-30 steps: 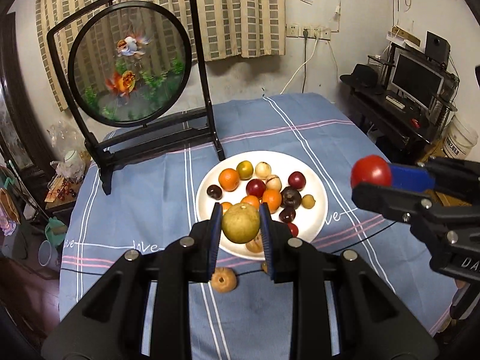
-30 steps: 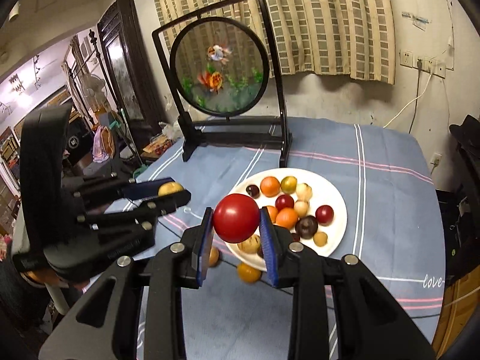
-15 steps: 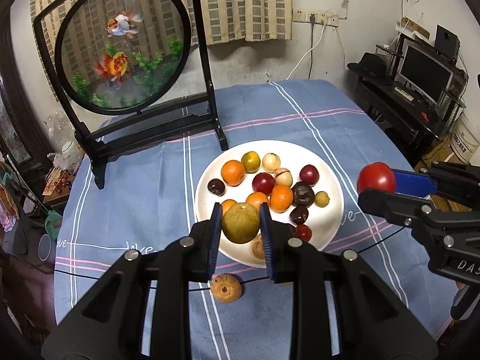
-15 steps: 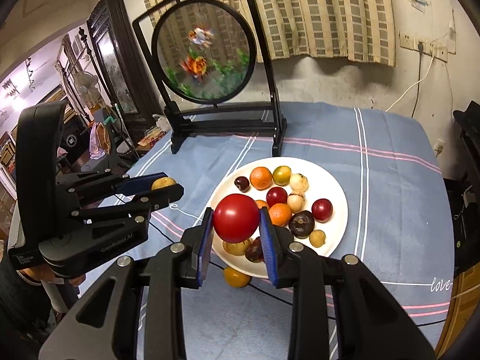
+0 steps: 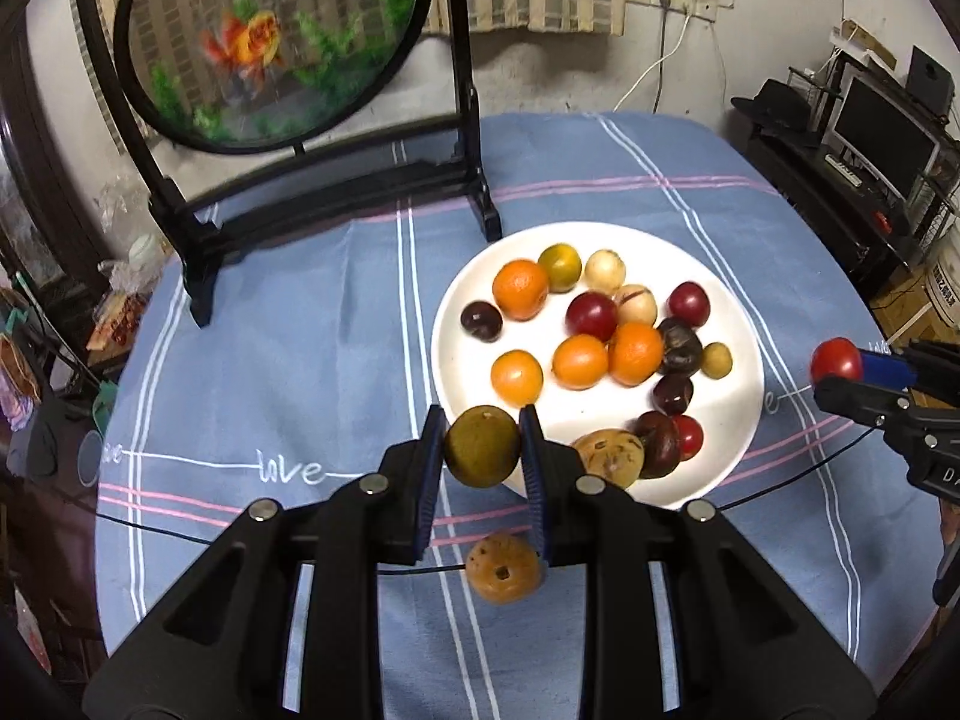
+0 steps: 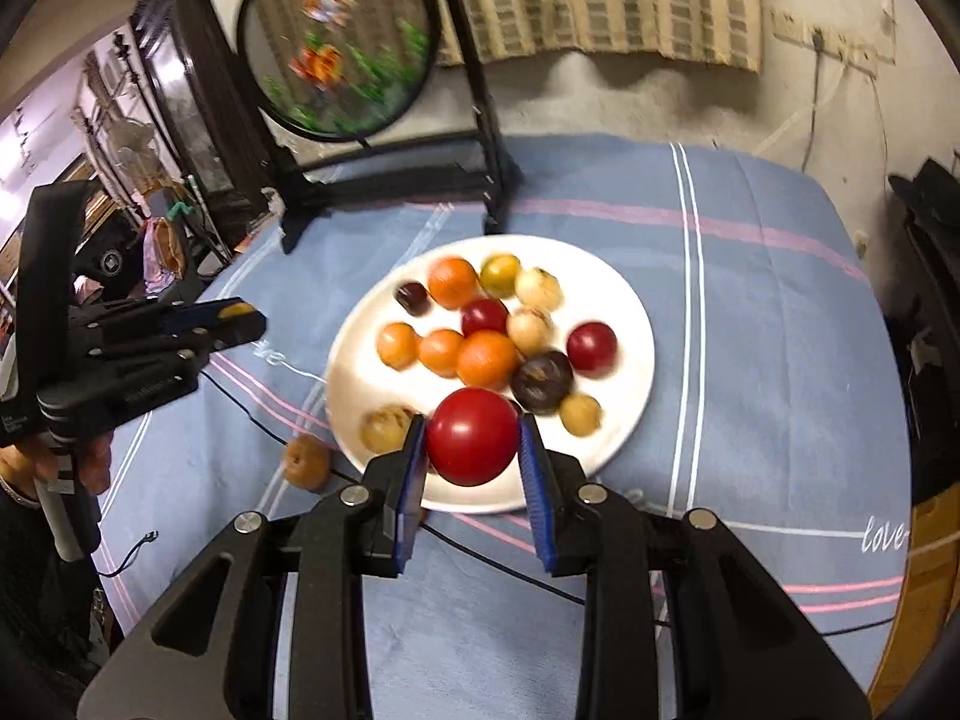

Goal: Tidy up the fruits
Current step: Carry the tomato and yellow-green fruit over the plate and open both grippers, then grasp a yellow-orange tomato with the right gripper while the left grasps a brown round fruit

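Note:
My left gripper (image 5: 482, 447) is shut on an olive-green round fruit (image 5: 482, 447), held above the near-left rim of the white plate (image 5: 462, 354). My right gripper (image 6: 472, 437) is shut on a red tomato-like fruit (image 6: 472, 437) above the plate's (image 6: 630, 312) near edge. The plate carries several oranges, dark plums, red and pale fruits. A brown fruit (image 5: 504, 567) lies on the cloth just in front of the plate; it is the brown fruit (image 6: 307, 463) left of the plate in the right wrist view. Each gripper shows in the other's view: the right gripper (image 5: 840, 367) and the left gripper (image 6: 237, 321).
A blue striped tablecloth (image 5: 270, 360) covers the round table. A black stand with a round goldfish screen (image 5: 270, 42) rises behind the plate. Thin black cables (image 5: 180, 534) cross the cloth near me. Furniture and a monitor (image 5: 882, 132) stand past the table's right edge.
Both grippers have sunk and moved forward toward the plate, each still holding its fruit; the plate and screen look larger and closer.

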Tool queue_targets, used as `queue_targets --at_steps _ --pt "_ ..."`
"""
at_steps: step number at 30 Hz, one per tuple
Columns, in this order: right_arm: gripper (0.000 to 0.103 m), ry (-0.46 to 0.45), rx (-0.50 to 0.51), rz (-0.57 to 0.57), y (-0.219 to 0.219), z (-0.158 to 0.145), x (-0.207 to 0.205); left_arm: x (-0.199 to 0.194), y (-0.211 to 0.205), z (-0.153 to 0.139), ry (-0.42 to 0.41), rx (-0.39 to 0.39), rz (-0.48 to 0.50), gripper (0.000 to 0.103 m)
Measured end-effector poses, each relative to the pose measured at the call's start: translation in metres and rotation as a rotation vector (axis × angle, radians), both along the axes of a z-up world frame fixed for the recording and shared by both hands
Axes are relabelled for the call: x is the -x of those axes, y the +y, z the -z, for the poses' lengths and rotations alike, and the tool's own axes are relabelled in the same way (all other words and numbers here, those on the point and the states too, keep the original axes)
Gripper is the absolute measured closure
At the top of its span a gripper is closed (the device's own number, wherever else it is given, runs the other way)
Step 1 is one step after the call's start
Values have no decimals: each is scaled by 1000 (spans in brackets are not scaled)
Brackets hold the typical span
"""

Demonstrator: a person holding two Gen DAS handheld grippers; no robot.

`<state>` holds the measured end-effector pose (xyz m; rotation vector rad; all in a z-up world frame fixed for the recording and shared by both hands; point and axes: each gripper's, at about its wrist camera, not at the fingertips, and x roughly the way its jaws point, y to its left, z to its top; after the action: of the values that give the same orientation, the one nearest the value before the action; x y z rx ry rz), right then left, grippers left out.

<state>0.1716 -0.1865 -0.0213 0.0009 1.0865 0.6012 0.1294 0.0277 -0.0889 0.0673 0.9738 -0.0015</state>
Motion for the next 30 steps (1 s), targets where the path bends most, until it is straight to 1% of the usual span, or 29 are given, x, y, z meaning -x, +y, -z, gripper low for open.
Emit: queue_targets --at_steps 2,6,11,13,17,18,20,21,22,23,24,25,26,28,30 --pt "73 13 -15 -3 2 5 -2 -4 -4 5 4 4 9 78" --pt "73 4 -1 -39 14 10 -8 -14 -12 12 4 12 31 78" --pt "73 -13 -10 -44 16 9 -23 -24 -2 10 -21 33 20 78" --pt "72 -12 -15 -41 19 10 -32 -29 -3 10 -27 33 29 78" --pt "72 -24 -15 -57 34 12 -46 -37 -6 12 -41 98 55 78" --pt "72 -27 -11 -67 39 13 -49 -39 -7 15 -35 107 58 78" --pt "72 -43 15 -67 50 18 -56 -48 -11 24 -11 88 55 77" --pt "71 -43 23 -66 55 21 -61 -54 -14 31 12 73 53 61" --pt "71 -28 45 -73 63 28 -69 -57 -16 35 28 66 51 46" --pt "67 -20 62 -74 67 32 -72 -60 -18 38 33 51 40 33" --pt "59 -14 79 -69 70 36 -77 -60 -20 39 23 24 38 33" --pt "50 -11 85 -58 71 38 -81 -60 -20 40 22 22 42 33" --pt "43 -17 80 -46 70 38 -83 -59 -18 39 23 36 38 33" --pt "43 -31 57 -34 65 33 -85 -57 -11 39 19 53 24 33" --pt "43 -37 35 -26 57 26 -85 -55 -3 37 16 52 2 33"
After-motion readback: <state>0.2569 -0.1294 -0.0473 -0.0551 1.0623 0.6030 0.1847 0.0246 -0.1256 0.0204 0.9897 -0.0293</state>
